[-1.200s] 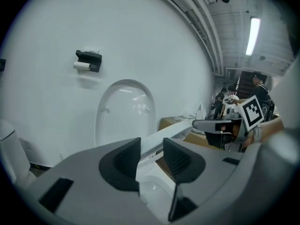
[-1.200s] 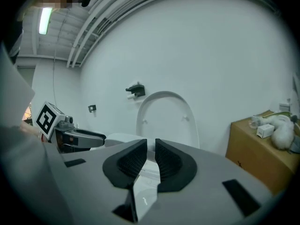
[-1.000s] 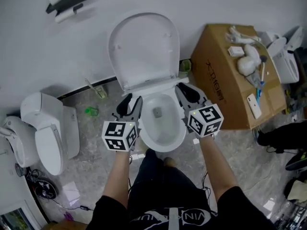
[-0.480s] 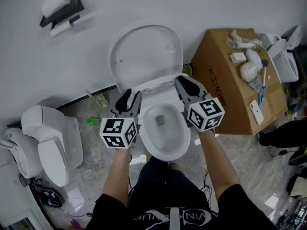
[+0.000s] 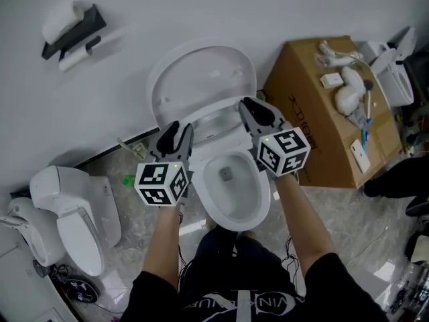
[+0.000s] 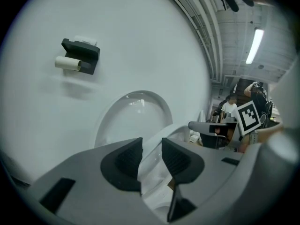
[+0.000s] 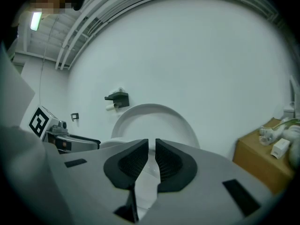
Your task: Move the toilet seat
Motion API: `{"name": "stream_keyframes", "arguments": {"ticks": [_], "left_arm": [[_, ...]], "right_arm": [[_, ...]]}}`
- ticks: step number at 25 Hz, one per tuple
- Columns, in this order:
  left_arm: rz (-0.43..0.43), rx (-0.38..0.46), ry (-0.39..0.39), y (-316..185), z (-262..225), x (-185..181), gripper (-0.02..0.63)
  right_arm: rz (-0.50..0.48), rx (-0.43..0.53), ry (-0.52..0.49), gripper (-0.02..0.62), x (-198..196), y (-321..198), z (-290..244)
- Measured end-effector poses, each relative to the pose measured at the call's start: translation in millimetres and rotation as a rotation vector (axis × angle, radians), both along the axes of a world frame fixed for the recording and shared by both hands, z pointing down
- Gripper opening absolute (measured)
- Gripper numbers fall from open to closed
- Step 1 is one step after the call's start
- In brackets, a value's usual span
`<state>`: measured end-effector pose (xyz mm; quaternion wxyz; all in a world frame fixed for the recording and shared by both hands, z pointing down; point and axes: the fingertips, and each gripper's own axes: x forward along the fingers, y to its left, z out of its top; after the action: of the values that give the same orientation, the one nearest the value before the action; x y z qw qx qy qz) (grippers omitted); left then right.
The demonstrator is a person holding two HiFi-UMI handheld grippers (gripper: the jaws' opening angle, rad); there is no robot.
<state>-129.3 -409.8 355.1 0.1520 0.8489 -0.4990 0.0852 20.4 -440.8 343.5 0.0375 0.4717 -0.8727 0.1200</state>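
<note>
closing just now, left gripper (image 5: pixel 177 129) gapes wide, right gripper (image 5: pixel 251 107) narrowly; neither grips the toilet seat (image 5: pixel 201 79).

Toilet (image 5: pixel 224 129) ctr – box (image 5: pixel 315 126) R, 2nd toilet (image 5: pixel 77 220) L – roll holder (image 5: pixel 70 25) on wall

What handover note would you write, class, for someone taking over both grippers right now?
Left gripper: open and empty, jaws have just been closing, by the bowl's left edge.
Right gripper: narrow gap, empty, also just been closing, at the bowl's right rear.
Toilet: lid stands raised against the wall; I cannot tell whether the seat is up with it.
Done: nothing gripped yet.
Left: grip the seat and move it.
</note>
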Motion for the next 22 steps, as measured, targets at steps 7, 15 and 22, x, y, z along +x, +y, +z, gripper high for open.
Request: {"name": "stream_keyframes", "arguments": {"ticks": [7, 15, 22], "left_arm": [[0.010, -0.005, -0.004, -25.6, -0.2, -7.2, 0.126], [0.001, -0.001, -0.011, -50.9, 0.9, -13.3, 0.123], [-0.002, -0.011, -0.016, -61.8, 2.7, -15.3, 0.123]], "right_arm": [[0.031, -0.017, -0.012, 0.038, -6.8, -26.6, -0.8], [0.055, -0.021, -0.013, 0.037, -13.3, -53.2, 0.3], [0.068, -0.036, -0.019, 0.035, -15.5, -63.9, 1.8]]}}
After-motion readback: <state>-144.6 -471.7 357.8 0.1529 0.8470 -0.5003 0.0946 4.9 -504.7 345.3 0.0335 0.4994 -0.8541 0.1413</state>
